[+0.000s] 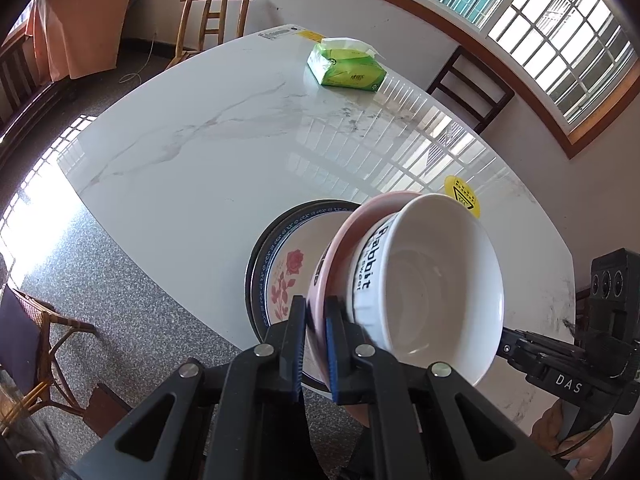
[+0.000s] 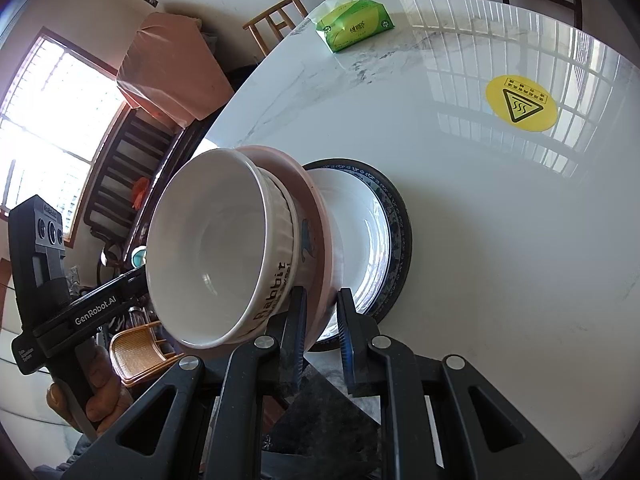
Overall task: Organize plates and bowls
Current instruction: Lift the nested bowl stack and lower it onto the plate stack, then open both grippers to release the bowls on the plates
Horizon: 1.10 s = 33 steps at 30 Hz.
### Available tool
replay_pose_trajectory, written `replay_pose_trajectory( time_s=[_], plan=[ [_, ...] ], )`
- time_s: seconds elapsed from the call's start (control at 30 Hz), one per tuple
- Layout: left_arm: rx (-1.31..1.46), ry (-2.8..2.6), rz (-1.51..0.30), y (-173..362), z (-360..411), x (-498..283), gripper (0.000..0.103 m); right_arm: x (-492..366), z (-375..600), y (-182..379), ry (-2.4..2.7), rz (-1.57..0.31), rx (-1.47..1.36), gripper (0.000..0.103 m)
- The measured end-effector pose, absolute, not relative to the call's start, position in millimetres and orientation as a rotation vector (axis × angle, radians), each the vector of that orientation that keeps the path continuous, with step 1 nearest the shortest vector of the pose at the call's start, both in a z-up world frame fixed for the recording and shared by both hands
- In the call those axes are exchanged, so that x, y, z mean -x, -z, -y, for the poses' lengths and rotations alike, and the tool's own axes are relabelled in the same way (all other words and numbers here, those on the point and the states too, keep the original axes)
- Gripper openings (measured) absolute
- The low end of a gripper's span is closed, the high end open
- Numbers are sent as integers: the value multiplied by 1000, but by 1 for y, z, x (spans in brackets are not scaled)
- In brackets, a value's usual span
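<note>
A pink plate (image 1: 340,240) (image 2: 316,208) carries a white bowl (image 1: 432,292) (image 2: 208,240) lettered "Rabbit", and both hang tilted just above a stack on the table. My left gripper (image 1: 316,314) is shut on the pink plate's rim. On the opposite edge of the same rim my right gripper (image 2: 322,306) is shut too. Below lies a rose-patterned plate with a blue border (image 1: 288,276) (image 2: 360,232), resting on a dark plate (image 1: 252,272) (image 2: 404,232). The bowl hides much of the stack.
The white marble table (image 1: 200,160) (image 2: 480,240) bears a green tissue pack (image 1: 346,68) (image 2: 356,26) at its far end and a yellow warning sticker (image 1: 462,196) (image 2: 520,104). Chairs stand around it: wooden (image 1: 216,20), dark (image 1: 468,88), wicker (image 1: 40,340). A hand (image 2: 96,400) grips the left tool.
</note>
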<state>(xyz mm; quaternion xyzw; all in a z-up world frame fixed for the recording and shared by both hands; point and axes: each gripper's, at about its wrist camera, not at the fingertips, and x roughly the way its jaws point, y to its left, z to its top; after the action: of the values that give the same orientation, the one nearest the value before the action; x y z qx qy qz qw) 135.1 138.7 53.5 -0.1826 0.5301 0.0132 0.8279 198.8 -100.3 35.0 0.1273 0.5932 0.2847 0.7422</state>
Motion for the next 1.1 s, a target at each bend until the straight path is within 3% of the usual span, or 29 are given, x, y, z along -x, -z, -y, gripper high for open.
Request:
replay_pose_trajectory(
  time_s=[1.1],
  plan=[
    [398, -7, -1119, -34, -153, -146, 7, -209, 87, -26, -612, -1351, -305, 18]
  ],
)
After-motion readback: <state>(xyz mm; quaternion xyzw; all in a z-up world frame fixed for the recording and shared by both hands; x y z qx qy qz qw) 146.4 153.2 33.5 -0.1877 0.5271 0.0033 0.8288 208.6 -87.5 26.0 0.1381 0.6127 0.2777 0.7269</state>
